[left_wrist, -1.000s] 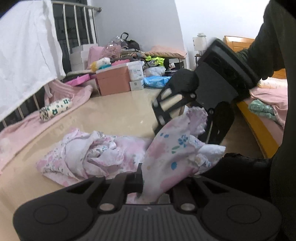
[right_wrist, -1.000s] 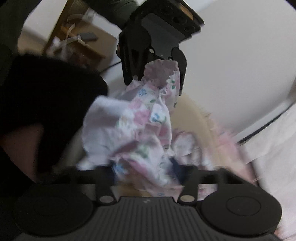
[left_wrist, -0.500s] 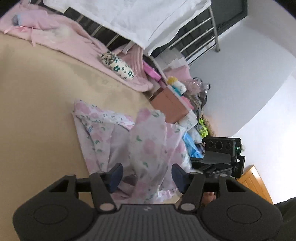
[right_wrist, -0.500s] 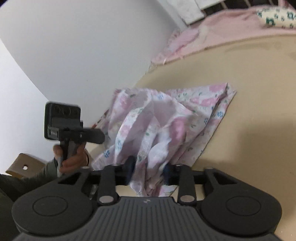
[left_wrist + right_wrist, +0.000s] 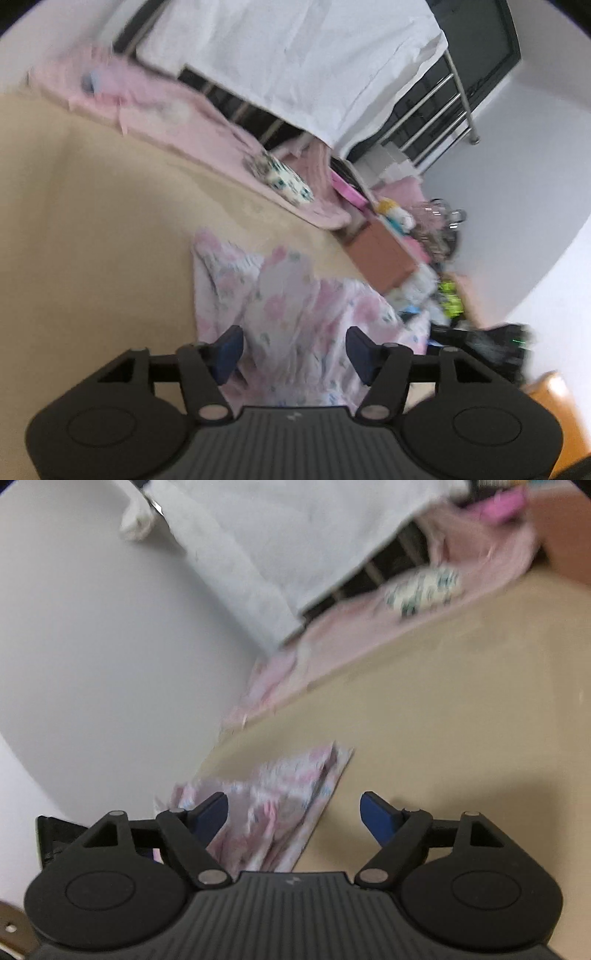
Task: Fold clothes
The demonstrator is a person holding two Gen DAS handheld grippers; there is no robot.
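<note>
A pink floral garment (image 5: 295,310) lies spread on the beige bed surface (image 5: 92,221). My left gripper (image 5: 293,349) hangs just above its near edge, open, with cloth showing between the blue pads but not pinched. In the right wrist view the same floral garment (image 5: 280,805) lies flat under the left half of my right gripper (image 5: 293,812), which is open and holds nothing. The right gripper body (image 5: 491,339) shows dark and blurred at the far side of the garment in the left wrist view. Both views are blurred by motion.
A pink blanket (image 5: 207,122) with a rolled floral bundle (image 5: 284,177) lies along the railing, under a hanging white sheet (image 5: 314,62). A brown box (image 5: 384,258) and clutter stand at the bed's end. A white wall (image 5: 92,627) borders the bed surface (image 5: 461,709).
Both grippers have let go of the garment and opened wide. The garment dropped from a lifted bunch to lying flat on the bed, and both cameras swung upward and away.
</note>
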